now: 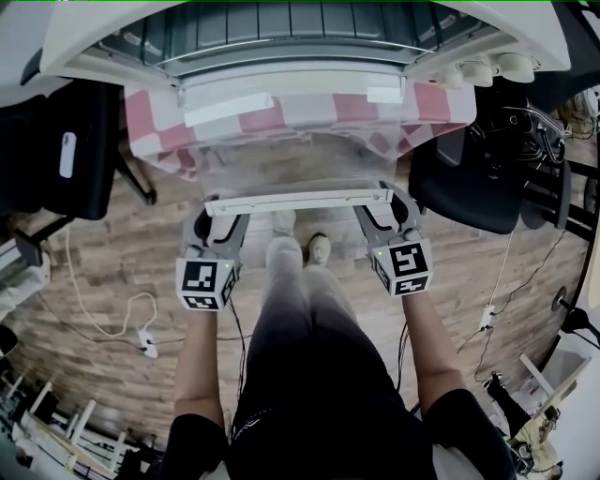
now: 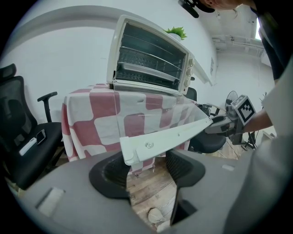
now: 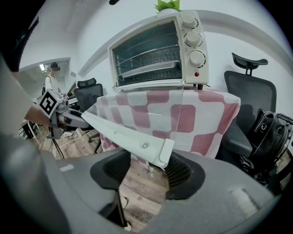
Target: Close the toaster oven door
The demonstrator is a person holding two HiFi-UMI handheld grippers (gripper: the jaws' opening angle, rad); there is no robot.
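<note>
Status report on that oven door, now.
Grippers: left gripper and right gripper open, jaws at ends of door handle. Toaster oven door hangs fully open. Nothing blocking its swing.

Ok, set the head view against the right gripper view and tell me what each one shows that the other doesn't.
Only the head view: the person's shoes, a white cable on the floor, and the right gripper seen from outside.

Only the right gripper view: the green plant on top of the toaster oven and the red lamp under its knobs.

Both: the oven's door hanging open, its white handle, the checked cloth and the left gripper.
</note>
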